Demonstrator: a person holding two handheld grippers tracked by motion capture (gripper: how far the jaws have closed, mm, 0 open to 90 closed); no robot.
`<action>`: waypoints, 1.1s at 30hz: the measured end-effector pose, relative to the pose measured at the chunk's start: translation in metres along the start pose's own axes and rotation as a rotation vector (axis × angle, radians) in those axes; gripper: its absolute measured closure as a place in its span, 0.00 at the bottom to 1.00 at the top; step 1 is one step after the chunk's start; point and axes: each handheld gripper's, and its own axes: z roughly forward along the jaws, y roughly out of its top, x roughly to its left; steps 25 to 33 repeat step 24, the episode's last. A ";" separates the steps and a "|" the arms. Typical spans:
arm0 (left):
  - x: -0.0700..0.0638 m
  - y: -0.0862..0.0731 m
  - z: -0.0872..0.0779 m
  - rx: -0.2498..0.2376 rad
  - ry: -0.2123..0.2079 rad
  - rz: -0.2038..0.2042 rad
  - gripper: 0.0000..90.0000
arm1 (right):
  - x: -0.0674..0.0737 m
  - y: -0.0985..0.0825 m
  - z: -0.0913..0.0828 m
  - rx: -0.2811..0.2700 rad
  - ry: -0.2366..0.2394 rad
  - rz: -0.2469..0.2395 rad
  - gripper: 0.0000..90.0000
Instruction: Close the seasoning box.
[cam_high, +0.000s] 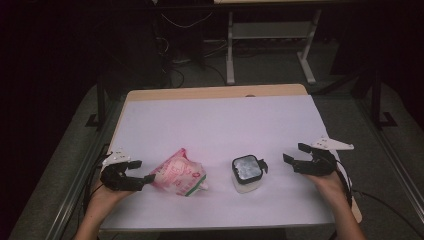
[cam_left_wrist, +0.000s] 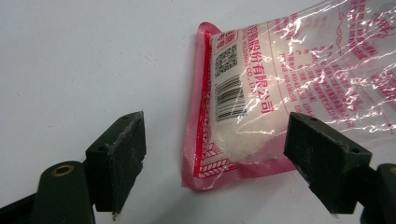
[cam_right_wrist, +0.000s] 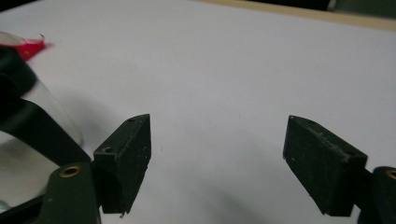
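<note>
Crinkled pink plastic bag (cam_left_wrist: 280, 88), white granules inside, between wide-set left gripper (cam_left_wrist: 215, 163) jaws. Square black-lidded clear container (cam_high: 246, 173). Right gripper (cam_right_wrist: 217, 163) wide, empty.

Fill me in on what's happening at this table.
A person is working at a white-covered table with a claw in each hand. The left claw is open at the corner of a pink-printed plastic bag of white powder, which lies flat; that corner sits between the jaws, not pinched. The right claw is open too, with nothing between its jaws, just to the right of a clear container with a black lid.
</note>
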 end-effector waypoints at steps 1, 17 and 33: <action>0.001 0.000 -0.001 0.011 0.002 0.011 0.23 | -0.002 -0.001 0.002 0.009 -0.005 -0.003 0.24; 0.003 -0.004 0.003 0.011 0.012 -0.013 0.23 | -0.010 -0.012 0.009 0.038 0.001 -0.007 0.23; 0.005 -0.004 0.003 0.025 0.011 0.009 0.23 | -0.010 -0.011 0.008 0.027 0.007 -0.007 0.22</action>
